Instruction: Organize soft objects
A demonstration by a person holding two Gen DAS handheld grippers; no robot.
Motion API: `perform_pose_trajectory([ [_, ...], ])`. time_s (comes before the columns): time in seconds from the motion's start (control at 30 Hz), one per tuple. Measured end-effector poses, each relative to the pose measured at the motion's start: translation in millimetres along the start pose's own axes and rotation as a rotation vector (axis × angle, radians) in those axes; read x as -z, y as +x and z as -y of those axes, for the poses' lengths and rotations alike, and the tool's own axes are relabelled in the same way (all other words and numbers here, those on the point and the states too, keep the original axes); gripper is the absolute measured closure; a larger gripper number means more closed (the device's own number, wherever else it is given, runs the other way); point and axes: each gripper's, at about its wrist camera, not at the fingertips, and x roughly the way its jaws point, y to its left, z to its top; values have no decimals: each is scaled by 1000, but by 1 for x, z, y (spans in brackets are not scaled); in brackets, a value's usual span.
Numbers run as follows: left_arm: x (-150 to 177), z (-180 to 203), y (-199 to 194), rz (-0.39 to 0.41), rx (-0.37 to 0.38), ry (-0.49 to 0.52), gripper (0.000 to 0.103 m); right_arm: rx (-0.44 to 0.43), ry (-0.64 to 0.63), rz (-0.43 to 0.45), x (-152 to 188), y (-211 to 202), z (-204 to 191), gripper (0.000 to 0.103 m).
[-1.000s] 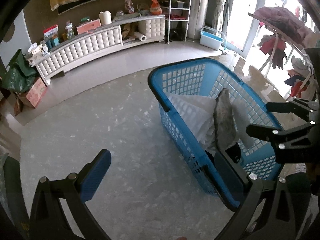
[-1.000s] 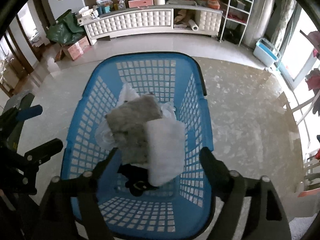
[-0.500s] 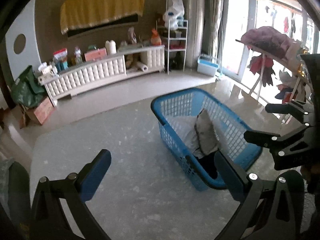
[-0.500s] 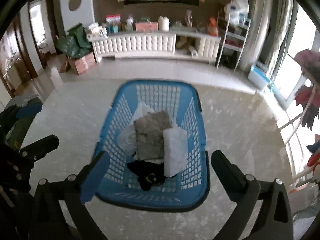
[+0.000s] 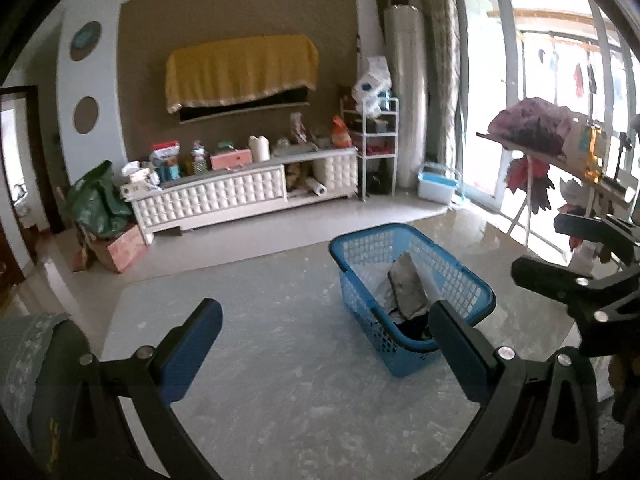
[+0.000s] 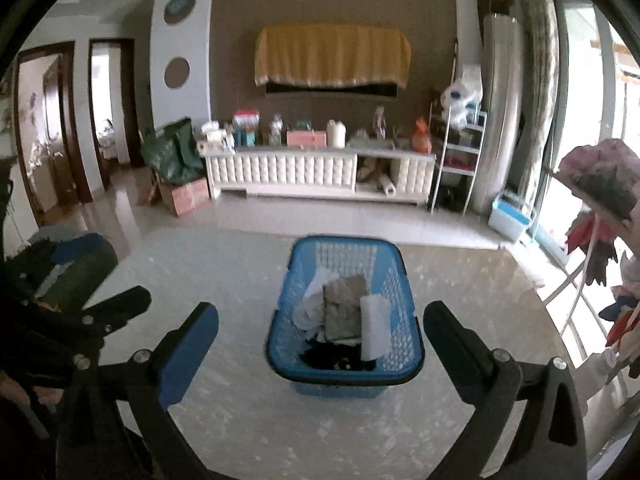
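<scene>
A blue plastic laundry basket [image 6: 280, 322] [image 5: 476, 286] stands on the pale floor. In it lie a grey cloth [image 6: 342, 310] [image 5: 406, 288], a white towel [image 6: 374, 330], a crumpled white cloth [image 6: 308, 312] and a black garment [image 6: 332, 358]. My right gripper [image 6: 320, 320] hangs high above and behind the basket, wide open, with nothing between its fingers. My left gripper [image 5: 324, 318] is to the left of the basket, also open and holding nothing. Each gripper shows at the edge of the other's view.
A white TV cabinet [image 6: 304, 168] [image 5: 240, 196] with clutter lines the far wall under a yellow-draped screen [image 6: 332, 56]. A green bag [image 6: 170, 156] and boxes stand to its left. A drying rack with clothes [image 5: 532, 132] and glass doors are on the right.
Both grippers have drawn back and up from the basket, which now looks smaller and farther. The views have tilted up to take in the wall. The right gripper's fingers have spread wider.
</scene>
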Motion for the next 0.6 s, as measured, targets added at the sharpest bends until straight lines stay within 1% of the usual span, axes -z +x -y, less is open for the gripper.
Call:
perform_pose_trajectory([
  [0.07,5,-1,-15,25,-24,-14,0,-14,-2,40,2,-12,-7,0],
  [0.2,13,-4,-39,58,-63,-55,0,-17,-12,61,6,-15,-16,0],
  [0.33,21,-10,-58,78,-77,-103,0,-30,-12,59,12,-16,-25,0],
  [0.6,34,-13,-82,85,-73,-125,0,-36,-30,69,16,-28,-35,0],
])
